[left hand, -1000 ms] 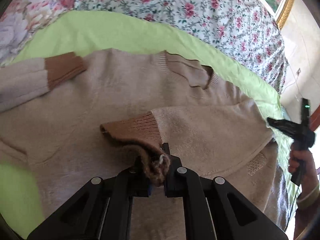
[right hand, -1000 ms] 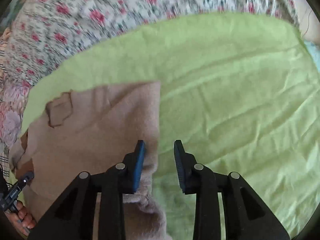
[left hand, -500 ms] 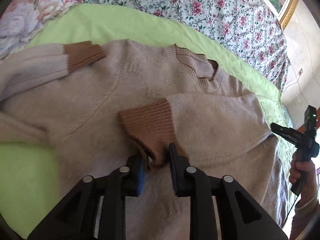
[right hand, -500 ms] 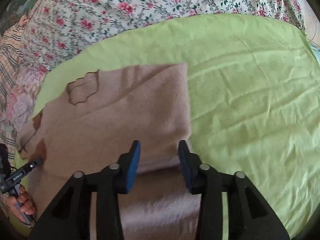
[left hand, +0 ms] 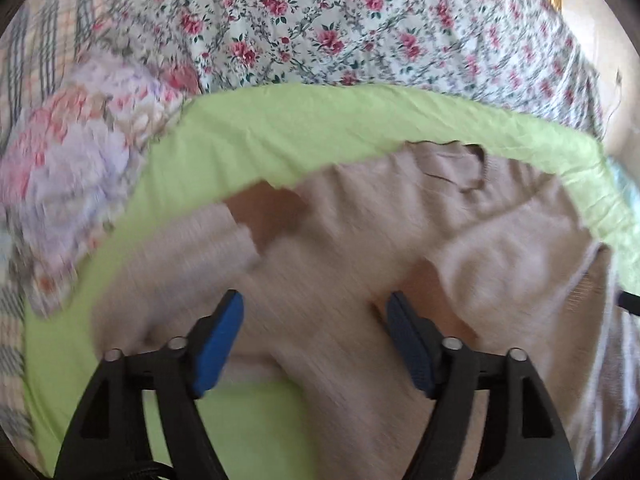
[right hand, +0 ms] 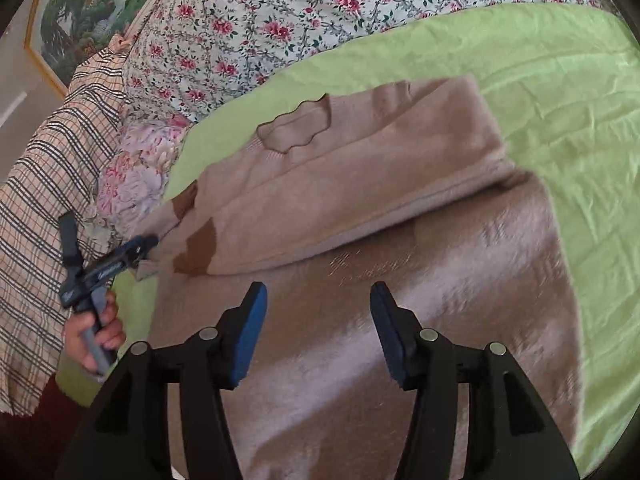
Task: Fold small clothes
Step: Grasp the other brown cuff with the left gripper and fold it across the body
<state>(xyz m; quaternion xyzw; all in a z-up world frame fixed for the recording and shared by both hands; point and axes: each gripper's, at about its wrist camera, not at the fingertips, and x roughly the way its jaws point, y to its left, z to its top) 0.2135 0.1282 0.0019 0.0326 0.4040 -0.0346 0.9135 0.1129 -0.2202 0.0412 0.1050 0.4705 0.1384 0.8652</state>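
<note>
A beige knit sweater with brown cuffs lies on a lime green sheet. One sleeve is folded across its body; the neckline faces the floral bedding. My right gripper is open and empty above the sweater's lower body. My left gripper is open and empty over the sweater near the other sleeve and its brown cuff. It also shows in the right wrist view at the sweater's left edge, near the cuffs.
Floral bedding lies beyond the green sheet. A flower-print pillow sits at the left. A plaid cloth is at the far left, and a framed picture hangs on the wall behind.
My left gripper has opened wide, let go of the brown cuff and swung left. My right gripper has opened wider and pulled back over the sweater's lower part.
</note>
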